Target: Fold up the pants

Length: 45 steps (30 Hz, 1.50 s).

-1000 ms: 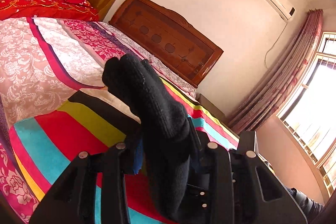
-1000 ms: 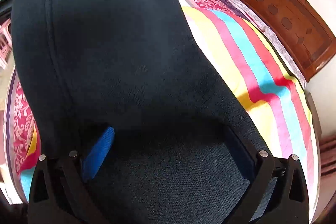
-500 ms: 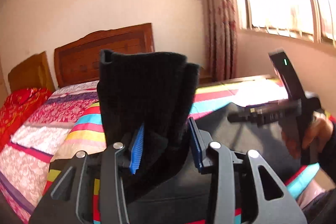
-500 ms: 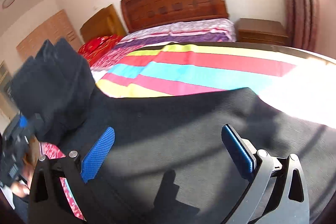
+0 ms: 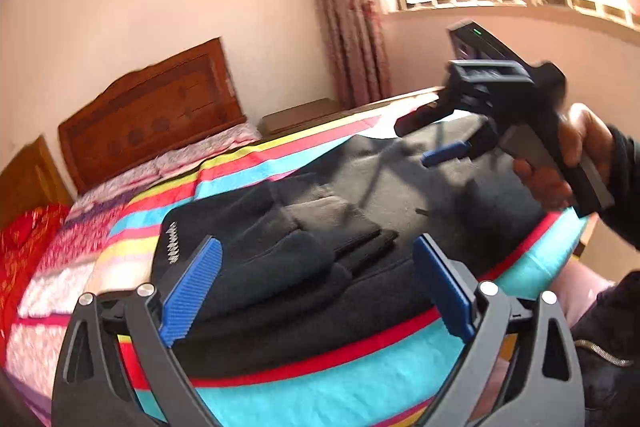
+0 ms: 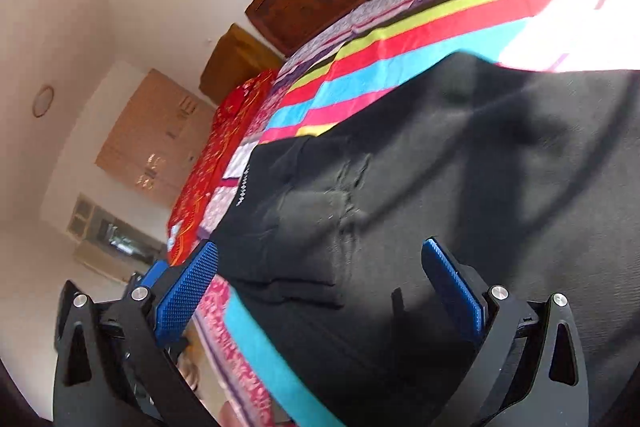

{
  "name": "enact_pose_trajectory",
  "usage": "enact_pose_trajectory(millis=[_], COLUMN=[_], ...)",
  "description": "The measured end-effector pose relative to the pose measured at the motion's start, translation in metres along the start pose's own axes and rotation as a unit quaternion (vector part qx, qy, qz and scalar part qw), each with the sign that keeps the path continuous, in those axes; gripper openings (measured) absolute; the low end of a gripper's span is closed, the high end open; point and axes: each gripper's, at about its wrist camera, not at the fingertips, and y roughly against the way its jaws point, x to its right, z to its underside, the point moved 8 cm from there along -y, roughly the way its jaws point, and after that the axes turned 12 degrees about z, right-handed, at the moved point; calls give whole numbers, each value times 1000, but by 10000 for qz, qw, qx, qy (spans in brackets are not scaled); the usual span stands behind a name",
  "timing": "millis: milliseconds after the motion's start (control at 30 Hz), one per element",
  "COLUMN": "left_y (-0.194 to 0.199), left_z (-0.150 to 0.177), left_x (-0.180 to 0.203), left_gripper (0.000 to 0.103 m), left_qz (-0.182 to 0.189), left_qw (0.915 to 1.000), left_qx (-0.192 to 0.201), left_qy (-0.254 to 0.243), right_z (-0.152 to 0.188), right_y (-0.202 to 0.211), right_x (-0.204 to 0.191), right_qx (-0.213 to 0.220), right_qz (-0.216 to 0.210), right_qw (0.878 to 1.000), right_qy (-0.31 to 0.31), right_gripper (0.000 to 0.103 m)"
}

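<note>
You're holding both left gripper (image 5: pixel 316 287) and right gripper (image 6: pixel 320 291) jaws spread, empty, over black knit pants (image 5: pixel 360 227) lying on the striped multicolour blanket (image 5: pixel 304 391).

Black pants (image 6: pixel 460 187) beneath spread hand-held gripper (image 6: pixel 320 279)

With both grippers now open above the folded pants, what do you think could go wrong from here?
1. The pants lie close to the near edge of the striped blanket, so a tug might drag them off the bed.
2. The cuffs sit loosely bunched on top; they may unfold or slip when regrasped.
3. The left gripper and right gripper hover near each other and could collide.
</note>
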Motion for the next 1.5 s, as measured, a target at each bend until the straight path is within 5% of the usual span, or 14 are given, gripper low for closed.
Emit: enact_pose_trajectory(millis=[133, 333, 433, 600, 733, 867, 1100, 1200, 1367, 1500], left_y=[16, 19, 13, 2, -3, -5, -14, -15, -18, -22], left_z=[44, 84, 88, 93, 104, 105, 108, 108, 107, 103], left_x=[-93, -120, -116, -117, -118, -121, -155, -163, -152, -151], left_gripper=[97, 97, 97, 97, 97, 97, 97, 102, 102, 102], left_qz=[-934, -908, -797, -710, -692, -766, -1471, -1452, -1426, -1483], left_qw=[9831, 9716, 9716, 9711, 9698, 9677, 9489, 9454, 9509, 9508], left_qx=[-64, -126, -114, -202, -360, -460, -790, -759, -802, -827], left_qy=[1573, 2180, 2224, 2269, 2311, 2357, 2677, 2817, 2627, 2591], right_z=[12, -3, -8, 6, 1, -6, -6, 1, 25, 28], right_y=[-34, -51, -60, -57, -65, -61, -6, 29, 11, 6], right_x=[-8, -23, -30, -30, -17, -27, -63, -67, -2, 10], right_qx=[-432, -418, -404, -673, -659, -292, 713, 1117, 643, 620], right_qz=[404, 631, 724, 443, 163, 235, 606, 715, 1137, 960], right_qw=[9981, 9962, 9948, 9950, 9977, 9987, 9900, 9835, 9893, 9929], right_qy=[178, 420, 585, 596, 90, 333, 1059, 1227, 644, 329], right_gripper=[92, 91, 91, 42, 36, 20, 17, 17, 17, 17])
